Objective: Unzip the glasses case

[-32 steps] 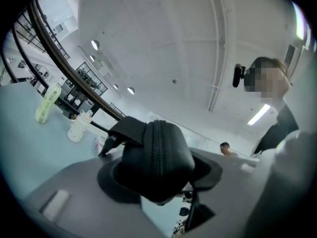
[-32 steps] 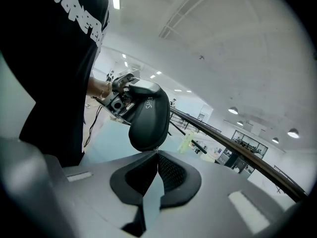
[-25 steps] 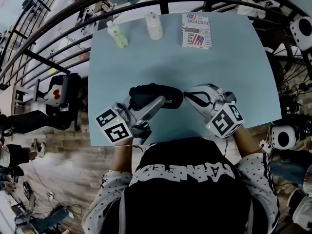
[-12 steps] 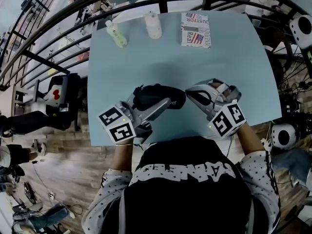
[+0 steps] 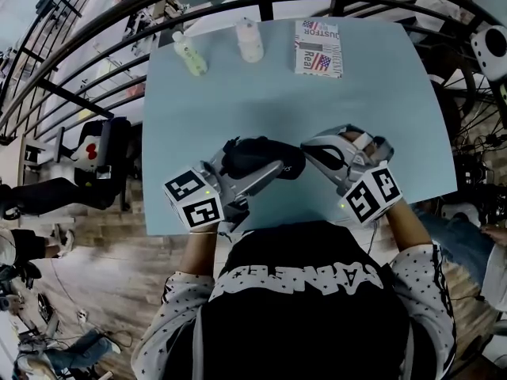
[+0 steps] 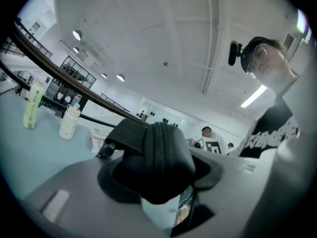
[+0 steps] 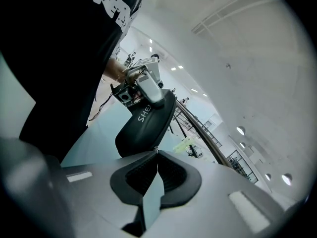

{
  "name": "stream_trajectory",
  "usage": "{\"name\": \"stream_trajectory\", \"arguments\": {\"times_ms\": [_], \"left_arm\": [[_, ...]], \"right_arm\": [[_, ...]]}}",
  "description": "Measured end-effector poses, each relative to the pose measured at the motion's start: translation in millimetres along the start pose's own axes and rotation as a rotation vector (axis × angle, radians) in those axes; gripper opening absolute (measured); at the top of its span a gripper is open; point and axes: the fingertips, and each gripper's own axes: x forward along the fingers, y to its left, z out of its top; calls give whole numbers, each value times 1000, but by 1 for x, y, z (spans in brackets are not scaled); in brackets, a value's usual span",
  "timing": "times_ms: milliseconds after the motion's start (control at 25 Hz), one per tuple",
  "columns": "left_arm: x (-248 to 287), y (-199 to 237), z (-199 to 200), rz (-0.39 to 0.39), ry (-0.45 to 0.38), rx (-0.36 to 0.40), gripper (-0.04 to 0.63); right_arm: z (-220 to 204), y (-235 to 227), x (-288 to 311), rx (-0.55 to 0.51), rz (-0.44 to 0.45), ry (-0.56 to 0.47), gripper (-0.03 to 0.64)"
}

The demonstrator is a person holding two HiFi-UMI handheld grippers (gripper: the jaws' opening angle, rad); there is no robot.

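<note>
A black zipped glasses case (image 5: 261, 155) is held just above the near part of the light blue table (image 5: 356, 109). My left gripper (image 5: 269, 166) is shut on it from the left, and the left gripper view shows the case (image 6: 161, 157) wedged between the pads with its zipper line facing the camera. My right gripper (image 5: 307, 153) comes in from the right. Its jaws (image 7: 157, 152) are shut tip to tip against the case's right end (image 7: 148, 123). What lies between those tips is hidden.
At the table's far edge stand a green bottle (image 5: 190, 55), a white bottle (image 5: 250, 42) and a printed box (image 5: 318, 50). A dark curved railing (image 5: 119, 22) runs behind the table. The person's torso is close to the near edge.
The case and both grippers have drifted slightly to the right. The right gripper has rolled a little. Both grips look the same.
</note>
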Motion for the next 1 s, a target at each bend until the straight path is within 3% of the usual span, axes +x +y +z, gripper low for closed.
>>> {"name": "stream_trajectory", "arguments": {"times_ms": [1000], "left_arm": [[19, -17, -18, -50, 86, 16, 0]], "right_arm": [[24, -11, -11, 3, 5, -90, 9]]}}
